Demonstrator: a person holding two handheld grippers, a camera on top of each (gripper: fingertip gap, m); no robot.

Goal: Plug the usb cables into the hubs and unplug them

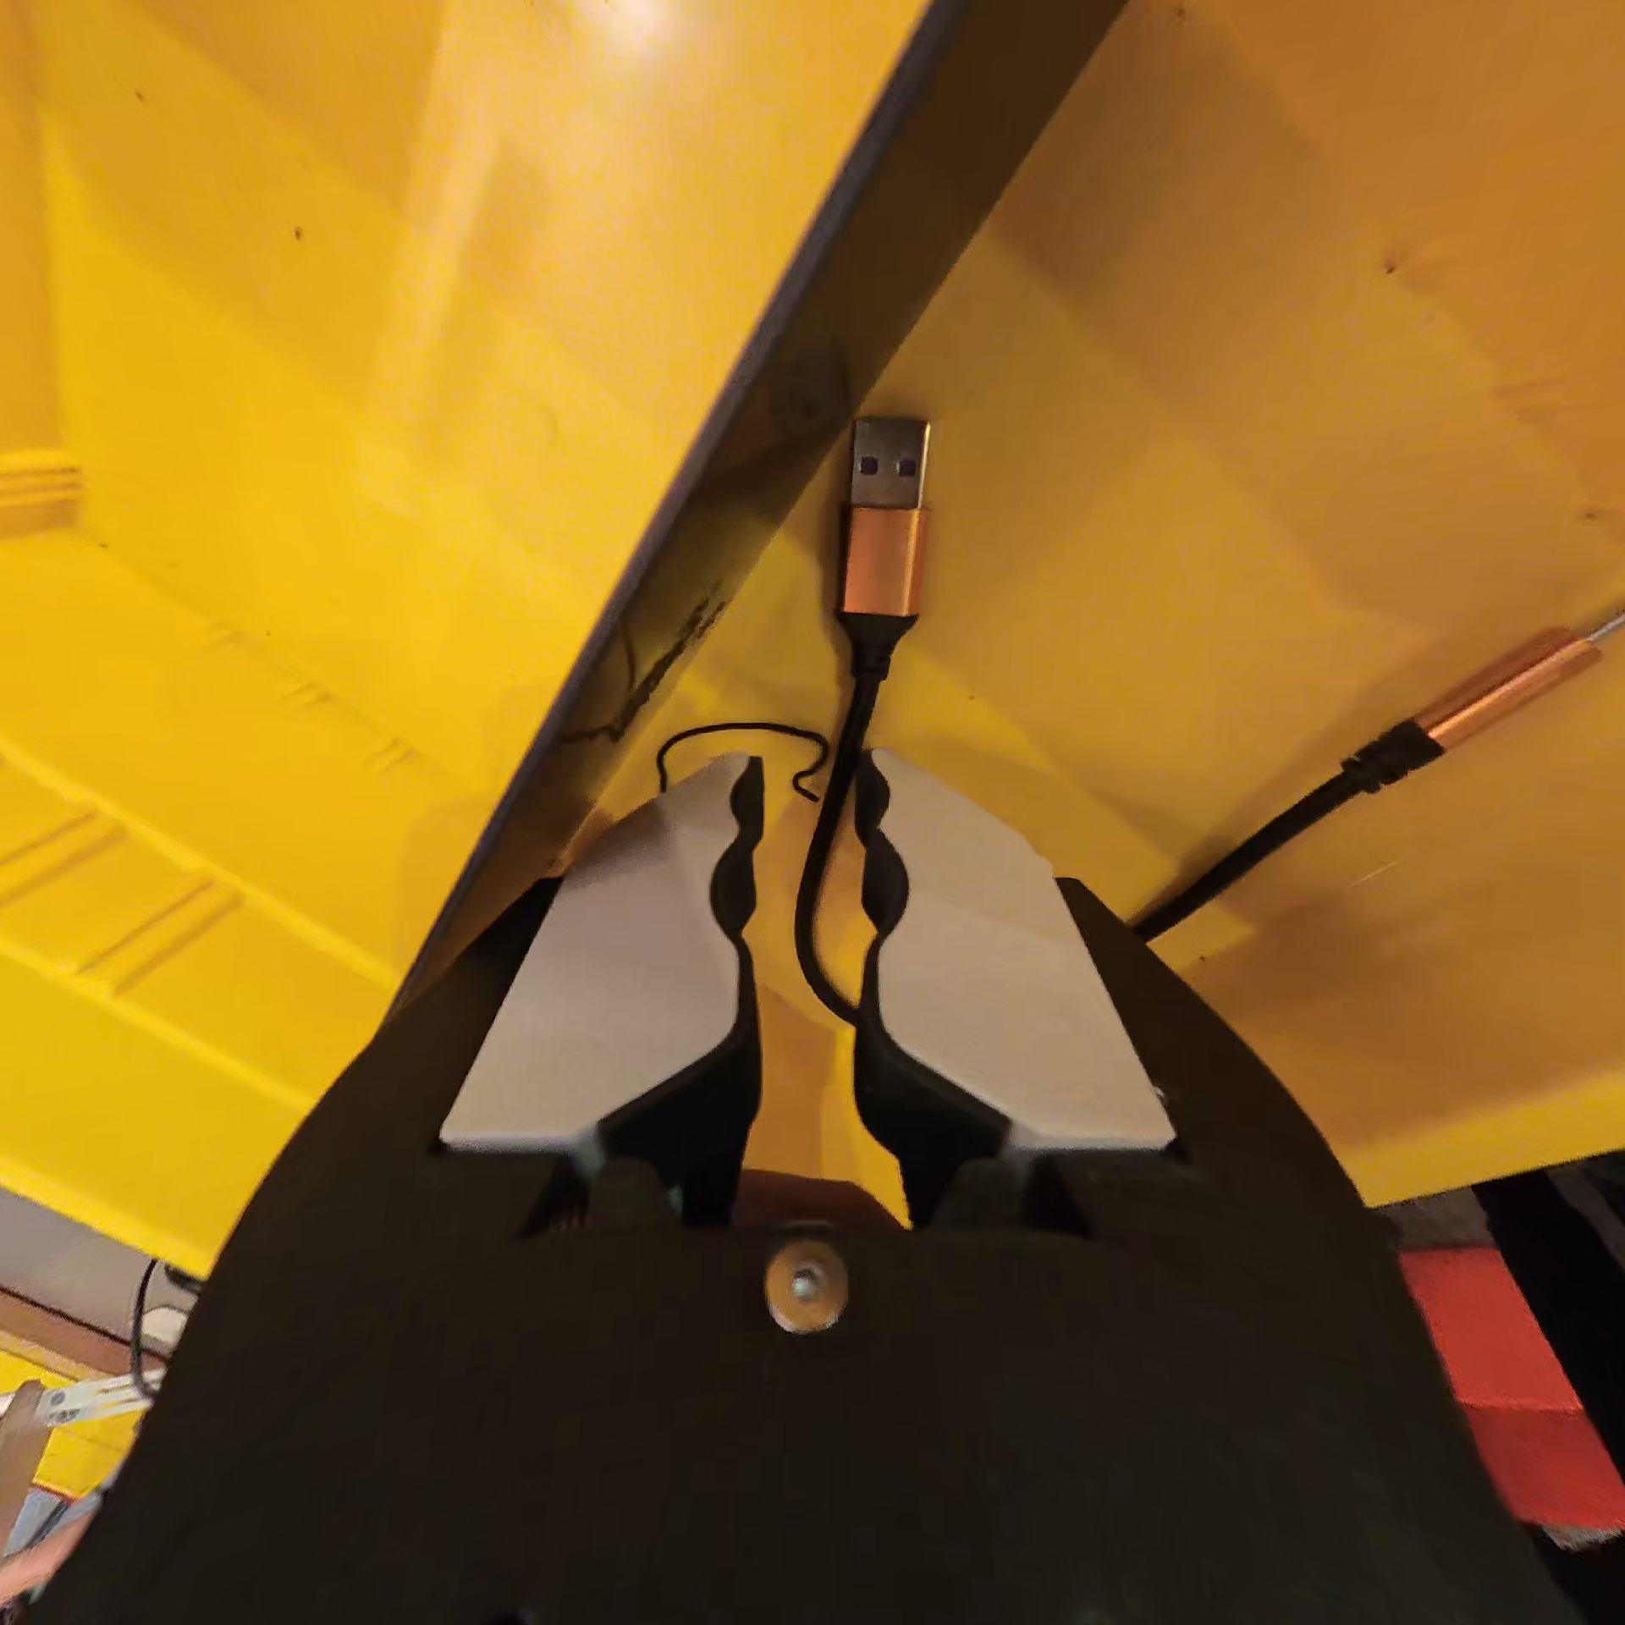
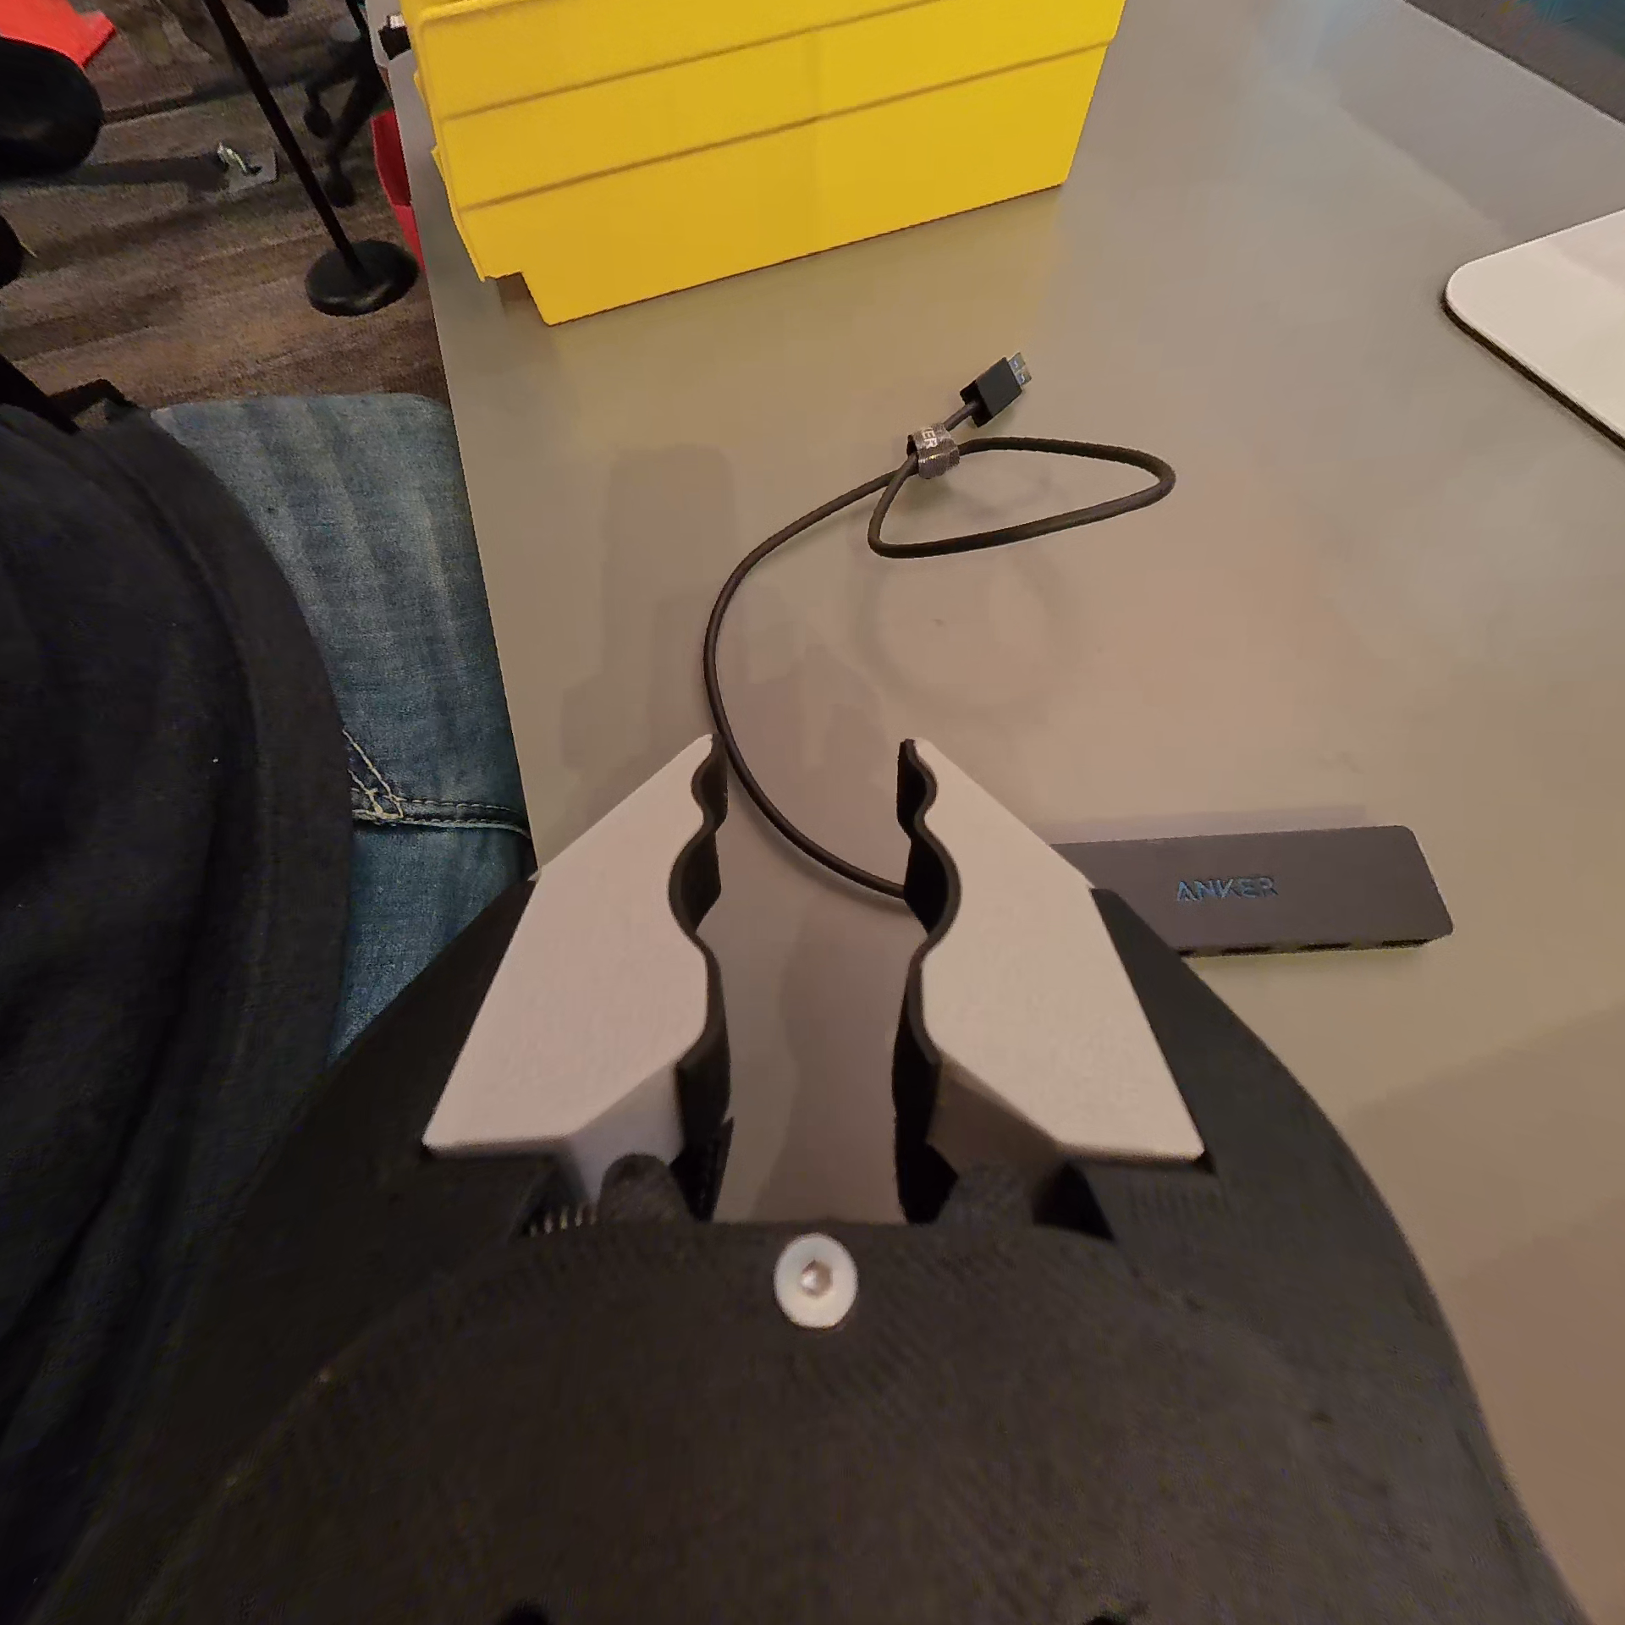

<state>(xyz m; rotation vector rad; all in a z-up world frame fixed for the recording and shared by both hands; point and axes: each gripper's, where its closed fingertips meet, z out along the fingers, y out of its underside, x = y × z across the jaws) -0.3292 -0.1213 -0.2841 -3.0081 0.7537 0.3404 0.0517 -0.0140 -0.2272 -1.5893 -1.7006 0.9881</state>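
In the left wrist view my left gripper is open inside a yellow bin. A USB cable with an orange-shelled plug lies on the bin floor just ahead; its black cord runs loosely between my fingers, close to the right one. A second orange-shelled connector lies at the right. In the right wrist view my right gripper is open and empty above the grey table. A black hub lies just right of it. The hub's black cord passes between my fingertips and ends in a black plug.
A dark edge separates the bin from a neighbouring yellow wall. A yellow bin stands at the table's far side. A white pad lies at the right. A person's jeans sit at the table's left edge.
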